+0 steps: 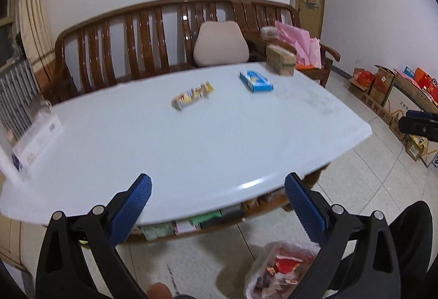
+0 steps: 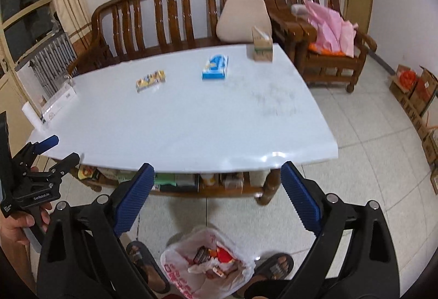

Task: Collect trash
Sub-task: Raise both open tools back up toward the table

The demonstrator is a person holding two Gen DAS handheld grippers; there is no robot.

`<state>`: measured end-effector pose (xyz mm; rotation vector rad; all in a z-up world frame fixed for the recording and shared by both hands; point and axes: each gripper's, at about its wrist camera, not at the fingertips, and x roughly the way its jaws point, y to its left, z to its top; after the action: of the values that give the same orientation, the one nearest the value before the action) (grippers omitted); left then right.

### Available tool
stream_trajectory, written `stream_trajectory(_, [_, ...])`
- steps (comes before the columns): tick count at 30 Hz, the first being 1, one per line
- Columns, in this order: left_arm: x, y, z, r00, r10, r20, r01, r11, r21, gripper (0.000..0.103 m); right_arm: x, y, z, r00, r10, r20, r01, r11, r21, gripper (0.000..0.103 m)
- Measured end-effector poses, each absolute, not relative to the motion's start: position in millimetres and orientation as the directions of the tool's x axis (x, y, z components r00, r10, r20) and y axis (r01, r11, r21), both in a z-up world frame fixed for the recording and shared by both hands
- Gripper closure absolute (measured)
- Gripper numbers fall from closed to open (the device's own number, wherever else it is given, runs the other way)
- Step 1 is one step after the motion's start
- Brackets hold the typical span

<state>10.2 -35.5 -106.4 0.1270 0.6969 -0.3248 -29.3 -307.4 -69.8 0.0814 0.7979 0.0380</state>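
On the white table (image 1: 191, 151) (image 2: 178, 124) lie a yellow snack wrapper (image 1: 192, 95) (image 2: 150, 81) and a blue-and-white box (image 1: 256, 81) (image 2: 216, 67), with a tan carton (image 1: 281, 59) (image 2: 262, 45) at the far right corner. A white plastic bag (image 1: 276, 269) (image 2: 208, 263) holding red wrappers sits on the floor by the person's sandalled feet. My left gripper (image 1: 217, 186) is open over the table's near edge, well short of the wrapper; it also shows as the left gripper (image 2: 46, 151) in the right wrist view. My right gripper (image 2: 216, 176) is open and empty above the bag.
A wooden bench (image 2: 175, 6) with a beige cushion (image 2: 242, 18) runs behind the table. An armchair (image 2: 336, 58) holds pink plastic. Cardboard boxes (image 1: 383, 91) line the right wall. A clear acrylic stand (image 2: 58, 100) sits on the table's left end. Packets fill the shelf (image 2: 191, 181) underneath.
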Motion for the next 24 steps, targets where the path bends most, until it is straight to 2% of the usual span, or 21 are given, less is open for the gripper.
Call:
stream_trajectory(7, [34.6, -34.9, -77.4, 0.754, -0.255, -0.605, 0.338, 0.941, 0.024, 0.008, -0.1, -295.9, -34.9, 0.734, 0.045, -0.678, -0.007, 0.998, 0.060, 0.011])
stream_trajectory(13, [77.4, -35.8, -67.6, 0.751, -0.280, -0.599, 0.384, 0.922, 0.051, 0.008, 44.1, -287.3, -24.2, 0.710, 0.054, -0.703, -0.008, 0.998, 0.069, 0.008])
stream_trajectory(24, [166.6, -48.8, -104.0, 0.677, -0.325, -0.660, 0.493, 0.866, 0.079, 0.008, 155.8, -276.8, -35.6, 0.637, 0.026, -0.770, 0.040, 0.997, 0.067, 0.008])
